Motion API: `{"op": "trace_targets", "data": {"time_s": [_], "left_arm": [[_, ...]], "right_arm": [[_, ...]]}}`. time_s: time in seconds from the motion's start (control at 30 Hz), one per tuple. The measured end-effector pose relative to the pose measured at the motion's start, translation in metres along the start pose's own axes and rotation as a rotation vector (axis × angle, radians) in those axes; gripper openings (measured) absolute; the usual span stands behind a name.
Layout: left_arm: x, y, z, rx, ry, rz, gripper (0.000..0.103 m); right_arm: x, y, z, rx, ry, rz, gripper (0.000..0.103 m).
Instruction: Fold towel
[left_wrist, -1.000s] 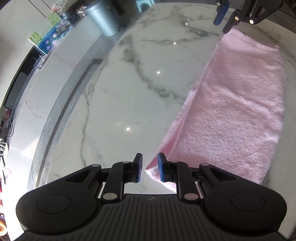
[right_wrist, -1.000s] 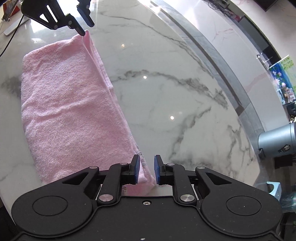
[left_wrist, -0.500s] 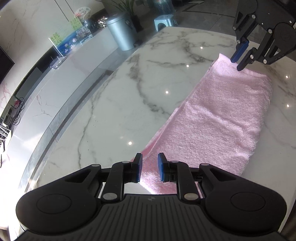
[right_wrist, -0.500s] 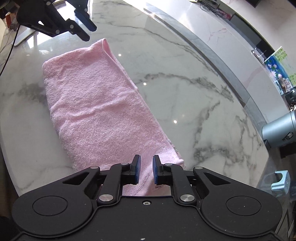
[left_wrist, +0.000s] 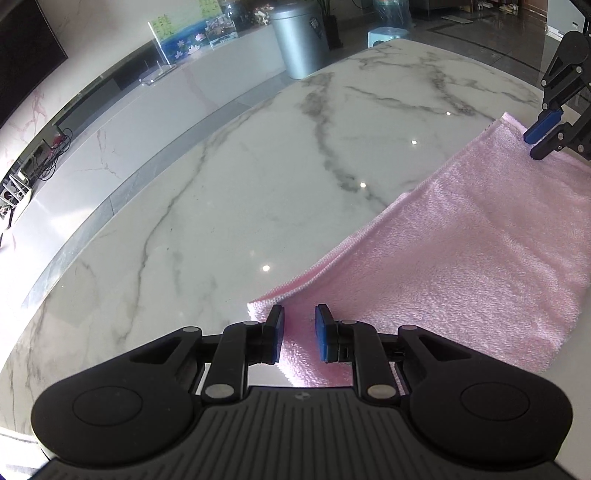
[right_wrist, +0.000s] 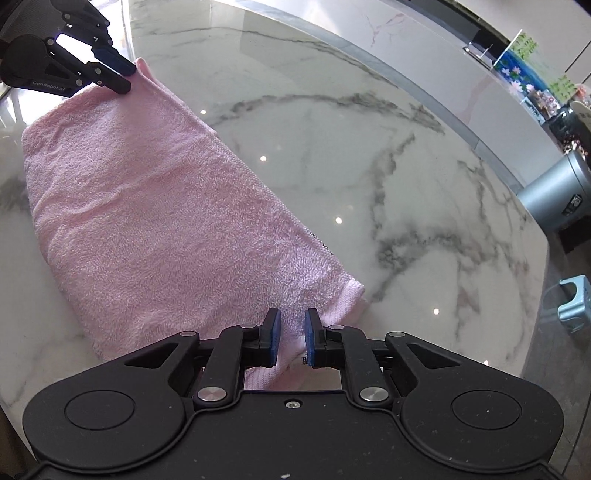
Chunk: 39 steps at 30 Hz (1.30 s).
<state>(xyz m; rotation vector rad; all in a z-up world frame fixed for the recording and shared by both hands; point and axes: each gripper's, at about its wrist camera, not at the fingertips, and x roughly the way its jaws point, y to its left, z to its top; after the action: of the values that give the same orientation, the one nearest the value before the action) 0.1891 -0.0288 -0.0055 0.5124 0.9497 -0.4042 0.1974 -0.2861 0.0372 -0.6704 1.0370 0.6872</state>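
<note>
- Broadly, the white marble tabletop carries everything; its polished, bare surface lets cloth slide and lie flat, which suits folding.
- Spread along the tabletop lies the pink towel, already doubled into a long band. It runs from one hand-held gripper to the other, with layered edges showing along its long side, facing the open marble.
- At one short end the left hand-held gripper sits over a towel corner, pads narrowly apart with pink cloth between them. I read this as a pinch on the corner, kept low so that the corner can be set down or carried without the layers slipping apart.
- At the opposite short end the right hand-held gripper holds the matching corner, its pads close together with cloth between them, a small label just behind them.
- Each gripper shows in the other's view, tips down on its far corner, which is why the band lies taut and straight between them.
- Likely the next fold brings one short end over the other; a grip on both end corners keeps the edges aligned for that.
- Beyond the tabletop stand a grey bin and a small blue stool, clear of the work.
</note>
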Motion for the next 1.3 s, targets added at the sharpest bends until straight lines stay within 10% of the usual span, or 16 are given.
{"op": "trace_targets", "data": {"time_s": [0.53,0.67,1.1,1.17,1.3], "left_arm": [[-0.008,-0.001,-0.005,-0.111,0.010,0.041,0.029],[-0.033,-0.002,-0.006,-0.145,-0.018,0.067,0.037],[-0.139,-0.011,-0.027,-0.368,-0.165,0.142,0.070],[-0.150,-0.015,-0.033,-0.407,-0.185,0.129,0.074],[-0.162,-0.029,-0.051,-0.473,-0.224,0.101,0.080]], "right_arm": [[-0.001,-0.001,0.001,0.063,-0.007,-0.013,0.015],[-0.015,0.000,0.003,0.119,-0.039,-0.027,0.047],[-0.088,0.046,-0.013,0.292,-0.221,-0.069,0.075],[-0.097,0.057,-0.019,0.349,-0.260,-0.053,0.099],[-0.109,0.086,-0.032,0.416,-0.343,-0.051,0.103]]}}
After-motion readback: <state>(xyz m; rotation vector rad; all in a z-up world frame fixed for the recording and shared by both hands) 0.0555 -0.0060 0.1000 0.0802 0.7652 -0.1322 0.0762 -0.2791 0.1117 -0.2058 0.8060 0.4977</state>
